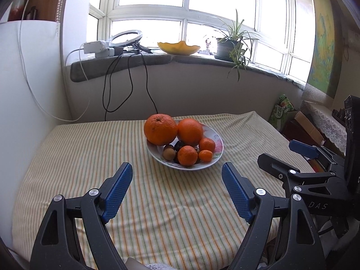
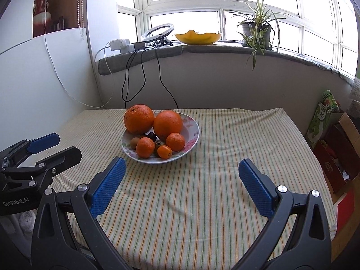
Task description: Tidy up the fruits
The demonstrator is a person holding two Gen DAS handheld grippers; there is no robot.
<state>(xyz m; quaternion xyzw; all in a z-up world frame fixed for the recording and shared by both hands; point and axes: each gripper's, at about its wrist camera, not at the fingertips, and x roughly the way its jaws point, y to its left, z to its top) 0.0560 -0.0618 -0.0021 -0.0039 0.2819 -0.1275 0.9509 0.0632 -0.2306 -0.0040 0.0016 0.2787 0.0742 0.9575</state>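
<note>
A white flowered plate (image 1: 217,155) (image 2: 191,127) sits on the striped tablecloth and holds two large oranges (image 1: 160,129) (image 2: 139,118), three small mandarins (image 1: 187,155) (image 2: 145,147), small brown fruits (image 1: 168,154) (image 2: 135,142) and a dark one (image 1: 179,145). My left gripper (image 1: 176,171) (image 2: 57,145) is open and empty, just in front of the plate. My right gripper (image 2: 182,167) (image 1: 279,154) is open and empty, in front of and right of the plate.
The striped table (image 1: 90,157) (image 2: 247,139) ends at a white wall on the left. Black cables (image 1: 128,85) hang from the windowsill behind. A yellow bowl (image 2: 198,37), a ring light (image 2: 157,32) and a potted plant (image 2: 256,31) stand on the sill. Boxes (image 2: 333,148) stand to the right.
</note>
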